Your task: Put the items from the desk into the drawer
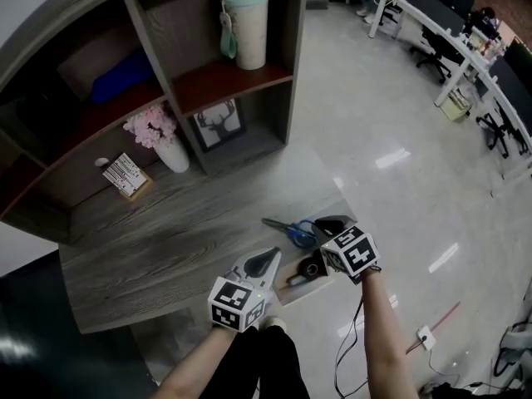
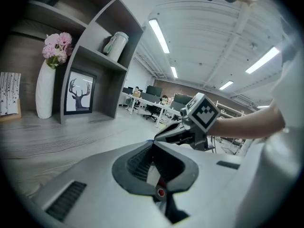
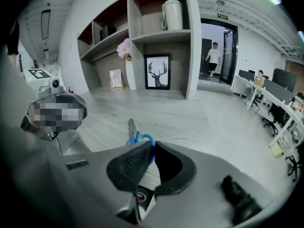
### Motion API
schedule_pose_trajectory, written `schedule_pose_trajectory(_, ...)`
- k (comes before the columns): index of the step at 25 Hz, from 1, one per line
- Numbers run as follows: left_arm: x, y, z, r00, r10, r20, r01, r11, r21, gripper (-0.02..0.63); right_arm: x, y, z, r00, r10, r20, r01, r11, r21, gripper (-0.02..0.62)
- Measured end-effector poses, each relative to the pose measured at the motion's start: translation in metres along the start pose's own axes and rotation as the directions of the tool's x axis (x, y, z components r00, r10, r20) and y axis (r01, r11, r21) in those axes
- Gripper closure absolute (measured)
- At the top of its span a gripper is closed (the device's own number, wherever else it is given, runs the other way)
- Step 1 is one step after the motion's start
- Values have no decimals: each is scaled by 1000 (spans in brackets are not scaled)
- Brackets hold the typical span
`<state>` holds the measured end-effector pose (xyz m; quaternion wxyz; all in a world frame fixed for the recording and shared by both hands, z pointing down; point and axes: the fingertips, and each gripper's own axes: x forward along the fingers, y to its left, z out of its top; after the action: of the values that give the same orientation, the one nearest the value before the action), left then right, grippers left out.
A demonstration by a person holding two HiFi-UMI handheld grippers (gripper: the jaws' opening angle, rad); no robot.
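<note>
Blue-handled scissors [image 1: 291,229] lie on the grey wooden desk [image 1: 166,248] near its front right corner. My right gripper [image 1: 322,224] reaches down to their handle. In the right gripper view its jaws [image 3: 152,145] stand closed with the blue handle [image 3: 144,138] pinched at the tips and the blades [image 3: 131,126] pointing away. Just below the desk edge an open drawer [image 1: 326,283] holds a black tape roll [image 1: 312,268]. My left gripper [image 1: 273,258] hovers beside the drawer, its jaws [image 2: 152,143] shut and empty. The right gripper [image 2: 159,137] shows just ahead of it.
A shelf unit at the desk's back holds a white vase of pink flowers [image 1: 169,150], a framed deer picture [image 1: 220,124], a small card stand [image 1: 126,175] and a tall cup [image 1: 247,25]. Glossy floor lies to the right, with office desks and chairs [image 1: 465,48] beyond.
</note>
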<state>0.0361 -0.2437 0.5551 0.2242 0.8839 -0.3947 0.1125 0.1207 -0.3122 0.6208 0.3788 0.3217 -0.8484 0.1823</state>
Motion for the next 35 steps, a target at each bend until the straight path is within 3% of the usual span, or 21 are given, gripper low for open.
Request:
schedule_pose_trajectory(9, -17, -9, -8, 1000, 10, -4, -10, 1000, -18, 597, -32, 29, -25, 998, 7, 65, -13, 996, 93, 572)
schedule_pose_trajectory(17, -25, -30, -30, 999, -26, -38, 25, 999, -31, 597, -57, 57, -68, 998, 20, 59, -27, 992, 121, 578)
schedule_pose_trajectory(23, -25, -45, -41, 997, -52, -52, 51, 998, -28, 597, -52, 67, -102, 1000, 18, 18, -21, 987, 159, 586)
schedule_pose_trajectory(29, -30, -46, -42, 998, -44, -51, 43, 999, -26, 597, -24, 73, -134, 990, -34, -136, 55, 987, 153, 586)
schedule_pose_trajectory(35, -35, -38, -41, 998, -27, -53, 25, 999, -24, 597, -21, 82, -131, 992, -4, -126, 26, 985, 173, 586)
